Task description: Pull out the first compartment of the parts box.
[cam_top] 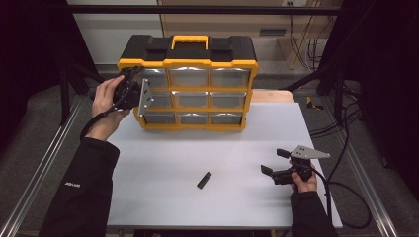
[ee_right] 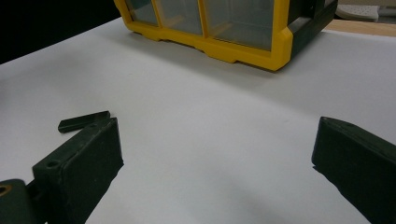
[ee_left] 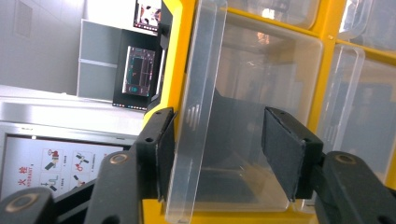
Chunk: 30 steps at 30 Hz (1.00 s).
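white tabletop (cam_top: 163,163) in a dim workroom, a yellow drawer organizer (cam_top: 188,81) standing at its far edge and a left gripper (ee_left: 217,140) working at one clear drawer.
largest first: the organizer stands upright with its clear fronts facing the person, so the pull should run straight out along the drawer's own line, with the organizer kept from sliding; a skewed tug looks likely to jam it. the clear drawer (ee_left: 196,116), at the organizer's left column, has its front lip between the left gripper's jaws, about half open; one pad lies against the lip, the other stands apart, so no firm grip yet; close squarely on the lip before drawing. the right gripper (ee_right: 215,158) rests wide open and empty near the table's right front. a small black bar (cam_top: 204,179) lies loose on the tabletop, just left of it.
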Available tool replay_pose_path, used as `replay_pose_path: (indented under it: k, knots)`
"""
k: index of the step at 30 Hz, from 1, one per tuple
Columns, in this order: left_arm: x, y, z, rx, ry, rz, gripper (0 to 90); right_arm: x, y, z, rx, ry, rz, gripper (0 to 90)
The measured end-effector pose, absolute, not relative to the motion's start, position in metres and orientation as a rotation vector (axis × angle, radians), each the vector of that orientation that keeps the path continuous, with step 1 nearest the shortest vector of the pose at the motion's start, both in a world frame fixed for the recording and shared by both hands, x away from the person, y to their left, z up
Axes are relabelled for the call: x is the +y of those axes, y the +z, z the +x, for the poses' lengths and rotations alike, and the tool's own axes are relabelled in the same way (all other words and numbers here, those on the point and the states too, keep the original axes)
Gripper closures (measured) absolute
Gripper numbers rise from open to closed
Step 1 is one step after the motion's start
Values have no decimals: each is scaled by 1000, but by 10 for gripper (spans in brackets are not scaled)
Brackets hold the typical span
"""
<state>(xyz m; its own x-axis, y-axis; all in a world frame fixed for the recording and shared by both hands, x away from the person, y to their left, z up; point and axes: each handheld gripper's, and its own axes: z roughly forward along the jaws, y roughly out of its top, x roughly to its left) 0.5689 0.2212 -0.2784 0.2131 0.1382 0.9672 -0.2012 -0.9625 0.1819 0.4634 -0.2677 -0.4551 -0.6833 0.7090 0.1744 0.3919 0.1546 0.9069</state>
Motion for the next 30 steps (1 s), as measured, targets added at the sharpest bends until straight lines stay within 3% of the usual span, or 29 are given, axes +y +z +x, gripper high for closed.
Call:
replay_pose_path:
  k: [30]
  knots:
    - [220, -283, 568, -134, 1995, 2159, 714, -268, -455, 463, 2142, 1537, 1063, 20]
